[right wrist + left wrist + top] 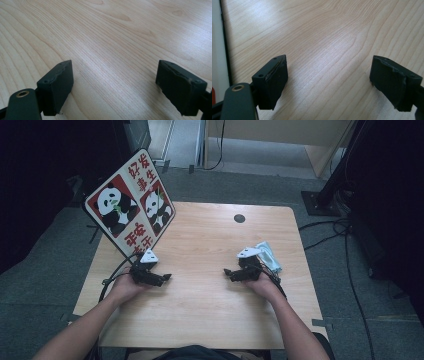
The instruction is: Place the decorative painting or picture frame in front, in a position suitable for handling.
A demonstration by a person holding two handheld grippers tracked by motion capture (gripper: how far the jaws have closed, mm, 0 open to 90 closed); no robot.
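Both grippers, left (167,277) and right (226,271), gape empty over smooth pale wood-grain table (210,245), beside perhaps a plastic packet (268,255).

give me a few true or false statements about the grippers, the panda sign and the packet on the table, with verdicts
1. The left gripper has its jaws spread apart with nothing between them. True.
2. The right gripper is clamped on the light blue packet. False: its jaws are open over bare wood, and the packet lies beyond the person's right hand, near the table's right edge.
3. The panda sign stands tilted at the far left corner of the wooden table. True.
4. The panda sign lies flat in the middle of the table. False: it leans at the left edge.
5. The two grippers point toward each other. True.
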